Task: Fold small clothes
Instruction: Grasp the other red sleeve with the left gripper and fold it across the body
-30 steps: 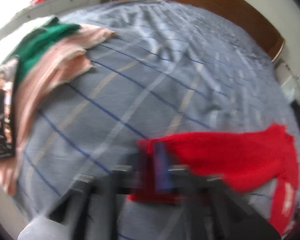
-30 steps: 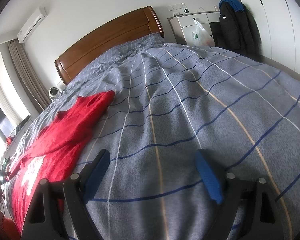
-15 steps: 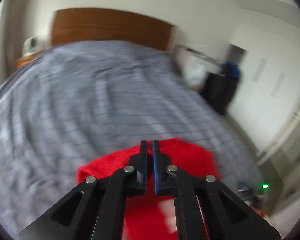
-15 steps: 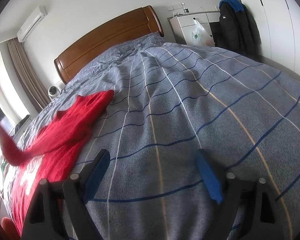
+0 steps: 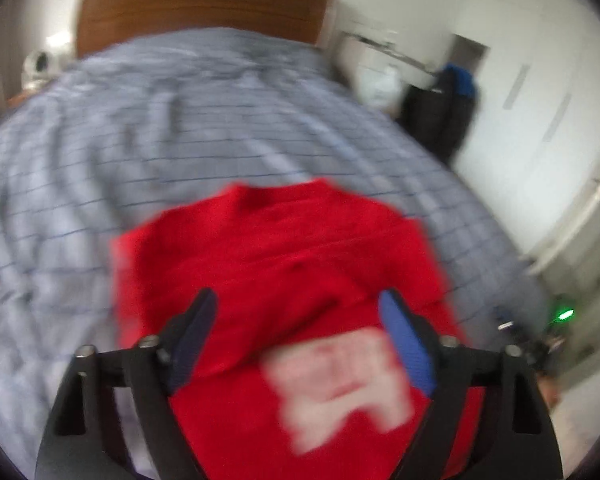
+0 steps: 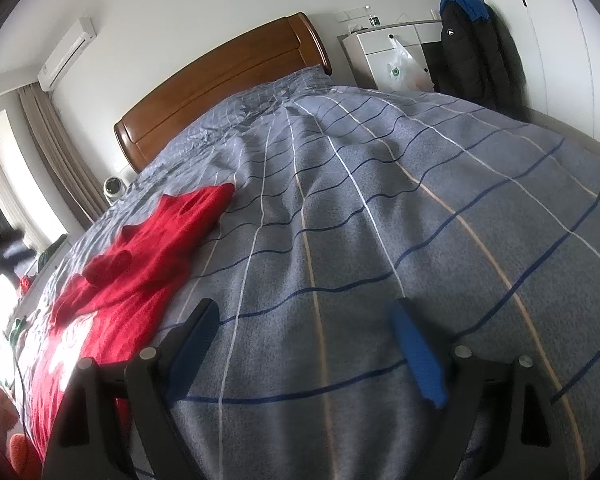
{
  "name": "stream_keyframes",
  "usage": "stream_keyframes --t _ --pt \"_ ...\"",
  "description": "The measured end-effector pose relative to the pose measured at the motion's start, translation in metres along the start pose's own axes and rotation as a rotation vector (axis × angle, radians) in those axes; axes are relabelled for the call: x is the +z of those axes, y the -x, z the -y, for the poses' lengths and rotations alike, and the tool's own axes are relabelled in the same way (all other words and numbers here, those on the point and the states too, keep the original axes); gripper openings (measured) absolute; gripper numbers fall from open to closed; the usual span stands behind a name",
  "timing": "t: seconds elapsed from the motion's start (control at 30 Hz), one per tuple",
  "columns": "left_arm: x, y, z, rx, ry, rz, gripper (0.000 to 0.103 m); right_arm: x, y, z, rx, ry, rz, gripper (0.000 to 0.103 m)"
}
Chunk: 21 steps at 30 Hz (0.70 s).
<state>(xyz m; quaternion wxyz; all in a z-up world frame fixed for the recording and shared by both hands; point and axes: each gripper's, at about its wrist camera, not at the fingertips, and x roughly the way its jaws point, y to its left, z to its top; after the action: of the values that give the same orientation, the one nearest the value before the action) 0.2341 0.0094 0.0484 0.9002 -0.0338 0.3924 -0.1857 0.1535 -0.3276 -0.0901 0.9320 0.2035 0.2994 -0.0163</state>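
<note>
A red sweater (image 5: 284, 248) with a white print lies flat on the grey checked bedspread (image 5: 100, 152). My left gripper (image 5: 296, 296) hovers just above its chest. Its jaws are opening and stand wide, with nothing pinched between the pads. In the right wrist view the same sweater (image 6: 148, 240) lies at the left, one sleeve (image 6: 108, 264) folded across its body. My right gripper (image 6: 304, 306) is open over bare bedspread (image 6: 380, 220) to the right of the sweater, holding nothing.
A wooden headboard (image 6: 228, 80) closes the far end of the bed. A white cabinet (image 6: 384, 48) with a plastic bag and a hanging dark jacket (image 6: 476, 52) stand to the right. A small round white device (image 6: 112, 188) sits left of the bed.
The left gripper, shut on the red sleeve, swung it across over the sweater, then let it go and opened. Its view turned toward the headboard. The right gripper stayed still.
</note>
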Motion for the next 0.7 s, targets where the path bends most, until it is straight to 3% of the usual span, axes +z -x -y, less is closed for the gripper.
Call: stream_keyframes --t 0.07,0.17,0.23,0.3,0.37,0.43,0.5,0.7 --pt "-0.022 0.016 -0.028 0.135 -0.013 0.02 0.092 0.001 0.0 0.0 -0.005 0.004 -0.006 0.088" --pt "-0.04 0.011 -0.053 0.235 -0.017 -0.019 0.092 0.001 -0.002 -0.003 -0.023 0.014 -0.015 0.088" --pt "-0.054 0.011 -0.066 0.265 0.011 -0.016 0.092 0.004 0.003 -0.009 -0.063 0.028 -0.014 0.088" --pt "-0.07 0.006 -0.075 0.228 0.064 0.011 0.092 0.012 0.017 -0.03 -0.096 0.078 -0.008 0.087" --pt "-0.091 0.003 -0.083 0.169 0.146 0.05 0.092 0.025 0.029 -0.057 0.039 0.072 -0.037 0.087" --pt "-0.11 -0.006 -0.091 0.145 0.22 0.086 0.092 0.043 0.021 -0.09 0.291 -0.026 -0.16 0.083" --pt "-0.125 -0.01 -0.097 0.137 0.267 0.114 0.092 0.055 -0.004 -0.12 0.452 -0.101 -0.284 0.072" --pt "-0.131 -0.004 -0.097 0.102 0.244 0.164 0.093 0.044 -0.108 -0.165 0.562 -0.42 -0.579 0.053"
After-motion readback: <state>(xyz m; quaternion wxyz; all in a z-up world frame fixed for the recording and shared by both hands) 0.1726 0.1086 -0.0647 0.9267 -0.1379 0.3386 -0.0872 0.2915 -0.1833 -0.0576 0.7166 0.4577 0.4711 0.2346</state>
